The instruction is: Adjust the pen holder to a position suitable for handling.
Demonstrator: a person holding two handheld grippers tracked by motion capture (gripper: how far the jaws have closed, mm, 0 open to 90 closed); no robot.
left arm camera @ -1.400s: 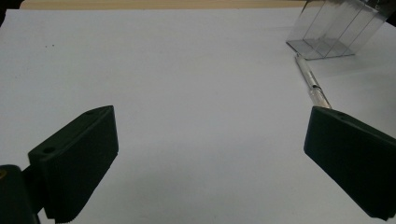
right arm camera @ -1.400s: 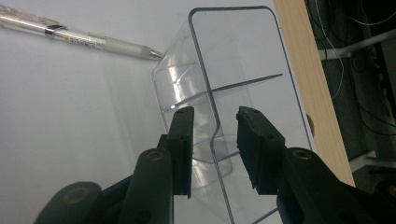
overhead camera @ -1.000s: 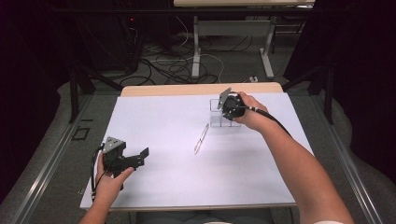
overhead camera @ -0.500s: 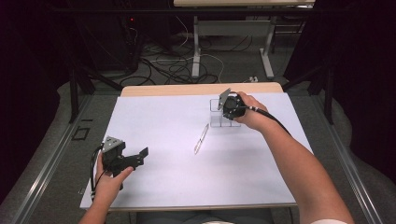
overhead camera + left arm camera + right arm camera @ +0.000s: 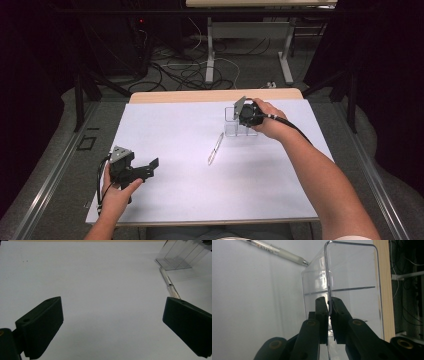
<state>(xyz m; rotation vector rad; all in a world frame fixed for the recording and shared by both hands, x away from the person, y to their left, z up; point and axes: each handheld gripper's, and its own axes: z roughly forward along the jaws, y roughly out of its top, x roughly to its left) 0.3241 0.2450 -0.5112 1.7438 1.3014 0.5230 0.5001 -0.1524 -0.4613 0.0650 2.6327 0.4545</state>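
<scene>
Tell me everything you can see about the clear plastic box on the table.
The clear plastic box looks like transparent acrylic with rounded corners and an open top, split by inner dividers into compartments that look empty. It stands upright on the white table cover near the far edge. The right hand-held gripper has just closed its jaws on one wall. A pen lies close beside it; contact is unclear.

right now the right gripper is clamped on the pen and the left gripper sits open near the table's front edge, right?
Not the pen. The right gripper view shows the right gripper clamped on a wall of the clear plastic holder. The left gripper does sit open near the front edge.
</scene>
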